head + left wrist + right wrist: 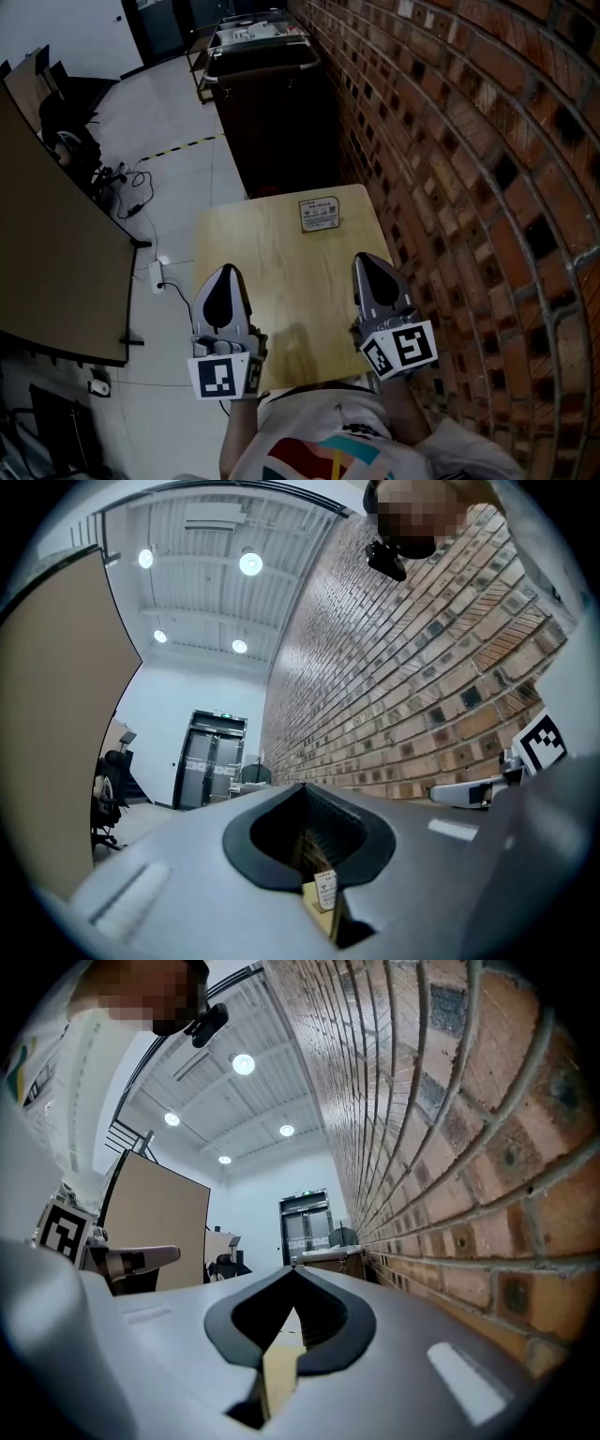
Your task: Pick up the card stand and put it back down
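The card stand [319, 214], a small upright holder with a white printed card, stands near the far edge of the small wooden table [281, 272]. Both grippers hover over the near half of the table, well short of the stand. My left gripper [225, 272] is at the near left, its jaws together and nothing in them. My right gripper [369, 260] is at the near right by the brick wall, also shut and empty. In the left gripper view the card stand [325, 890] shows small through the slit under the closed tips [302, 787]. The right gripper view shows only tabletop beneath its closed tips [292, 1271].
A brick wall [469, 187] runs close along the table's right side. A dark cabinet [272, 122] stands just beyond the far edge. At the left are a tan partition [56, 262], floor cables and a power strip [157, 275]. The person's torso is at the near edge.
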Available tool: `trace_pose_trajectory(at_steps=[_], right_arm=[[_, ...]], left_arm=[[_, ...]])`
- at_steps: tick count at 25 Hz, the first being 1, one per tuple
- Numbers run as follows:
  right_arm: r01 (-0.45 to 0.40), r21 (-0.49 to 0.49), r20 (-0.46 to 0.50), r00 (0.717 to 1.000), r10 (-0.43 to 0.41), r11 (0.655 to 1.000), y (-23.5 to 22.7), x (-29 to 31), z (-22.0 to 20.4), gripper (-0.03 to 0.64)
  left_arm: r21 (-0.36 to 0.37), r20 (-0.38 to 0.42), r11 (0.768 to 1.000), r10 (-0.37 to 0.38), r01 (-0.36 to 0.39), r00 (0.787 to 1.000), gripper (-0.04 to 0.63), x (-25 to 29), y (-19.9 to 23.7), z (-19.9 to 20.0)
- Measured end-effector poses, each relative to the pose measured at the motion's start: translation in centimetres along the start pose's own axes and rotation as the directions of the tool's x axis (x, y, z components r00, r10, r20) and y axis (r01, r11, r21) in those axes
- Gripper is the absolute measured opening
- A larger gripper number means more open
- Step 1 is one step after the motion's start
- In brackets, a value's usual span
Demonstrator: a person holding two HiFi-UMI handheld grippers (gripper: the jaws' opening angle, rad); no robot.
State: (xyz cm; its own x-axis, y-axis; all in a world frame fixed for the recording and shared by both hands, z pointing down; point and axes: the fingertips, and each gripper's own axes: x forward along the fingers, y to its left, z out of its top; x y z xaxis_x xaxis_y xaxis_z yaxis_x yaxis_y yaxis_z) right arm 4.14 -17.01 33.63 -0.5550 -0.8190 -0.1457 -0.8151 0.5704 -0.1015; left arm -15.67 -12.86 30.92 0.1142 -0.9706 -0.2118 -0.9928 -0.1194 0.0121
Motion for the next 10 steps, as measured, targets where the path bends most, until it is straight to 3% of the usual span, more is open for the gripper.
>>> trace_pose_trajectory(at_steps=[10], right_arm=[[0.013,-0.003,-0.012,1.000,-0.014,1.000,-0.23,-0.25,-0.23,0.000]], left_arm=[[-0.003,0.003,1.000,-0.008,0.008,1.000,0.005,0.04,-0.12,-0.01]])
